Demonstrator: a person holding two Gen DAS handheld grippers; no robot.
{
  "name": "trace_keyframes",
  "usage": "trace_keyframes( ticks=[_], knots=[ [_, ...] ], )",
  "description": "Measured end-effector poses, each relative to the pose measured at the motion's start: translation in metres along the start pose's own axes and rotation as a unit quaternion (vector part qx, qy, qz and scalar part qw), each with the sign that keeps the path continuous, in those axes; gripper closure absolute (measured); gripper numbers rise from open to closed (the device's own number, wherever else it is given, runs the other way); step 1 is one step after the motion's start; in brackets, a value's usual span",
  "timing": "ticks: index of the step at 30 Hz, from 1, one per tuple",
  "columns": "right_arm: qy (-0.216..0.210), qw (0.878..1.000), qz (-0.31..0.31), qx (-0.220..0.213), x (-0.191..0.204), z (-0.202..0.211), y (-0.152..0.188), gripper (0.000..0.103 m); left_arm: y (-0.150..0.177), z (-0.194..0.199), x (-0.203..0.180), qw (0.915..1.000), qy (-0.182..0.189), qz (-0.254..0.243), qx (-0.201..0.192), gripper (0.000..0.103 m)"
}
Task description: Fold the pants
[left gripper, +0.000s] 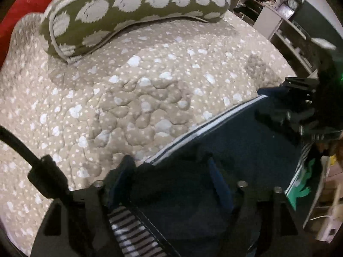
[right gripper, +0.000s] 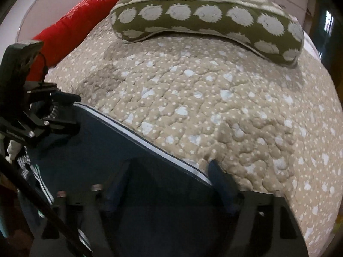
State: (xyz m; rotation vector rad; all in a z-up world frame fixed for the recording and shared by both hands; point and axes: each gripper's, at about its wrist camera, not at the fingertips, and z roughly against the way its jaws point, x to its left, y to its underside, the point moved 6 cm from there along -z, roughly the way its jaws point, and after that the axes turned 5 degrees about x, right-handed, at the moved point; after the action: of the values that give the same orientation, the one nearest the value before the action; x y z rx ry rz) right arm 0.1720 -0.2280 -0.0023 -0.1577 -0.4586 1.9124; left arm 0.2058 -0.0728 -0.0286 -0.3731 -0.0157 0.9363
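Dark navy pants with a white side stripe hang stretched between both grippers above the beige quilted bed. My left gripper is shut on the pants' edge near a striped waistband. The right gripper shows at the right of the left wrist view, also clamped on the fabric. In the right wrist view my right gripper is shut on the pants, and the left gripper grips the far corner at the left.
A long olive pillow with pale round spots lies across the far end of the bed. A red blanket sits behind it. Shelves stand to the bed's right.
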Motion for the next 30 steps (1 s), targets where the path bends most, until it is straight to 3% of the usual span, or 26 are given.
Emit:
trace_keyframes(
  ticks=[1, 2, 4, 13, 18, 23, 28, 30],
  knots=[
    [-0.01, 1.0, -0.007, 0.0, 0.001, 0.002, -0.001, 0.092, 0.001, 0.003, -0.002, 1.0, -0.003, -0.003, -0.003, 0.069],
    [-0.017, 1.0, -0.012, -0.002, 0.003, 0.004, -0.002, 0.093, 0.002, 0.006, -0.003, 1.0, -0.006, -0.006, -0.004, 0.088],
    [-0.005, 1.0, -0.009, -0.008, 0.006, 0.01, -0.003, 0.094, 0.004, 0.013, -0.003, 1.0, -0.004, 0.001, -0.007, 0.093],
    [0.04, 0.996, 0.023, -0.075, 0.054, 0.075, 0.026, 0.095, 0.037, 0.076, -0.027, 0.9963, -0.045, 0.017, -0.071, 0.094],
    [0.042, 0.992, 0.029, -0.114, 0.088, 0.106, 0.069, 0.095, 0.081, 0.109, -0.053, 0.9918, -0.056, 0.031, -0.111, 0.094],
    [0.022, 0.991, 0.012, -0.134, 0.119, 0.108, 0.131, 0.095, 0.142, 0.112, -0.079, 0.9867, -0.07, 0.059, -0.134, 0.094],
    [-0.002, 0.991, -0.039, -0.129, 0.122, 0.089, 0.177, 0.092, 0.196, 0.089, -0.082, 0.9864, -0.033, 0.113, -0.114, 0.088],
    [-0.015, 0.988, -0.068, -0.137, 0.118, 0.092, 0.191, 0.085, 0.211, 0.092, -0.081, 0.9849, -0.009, 0.131, -0.113, 0.088]
  ],
)
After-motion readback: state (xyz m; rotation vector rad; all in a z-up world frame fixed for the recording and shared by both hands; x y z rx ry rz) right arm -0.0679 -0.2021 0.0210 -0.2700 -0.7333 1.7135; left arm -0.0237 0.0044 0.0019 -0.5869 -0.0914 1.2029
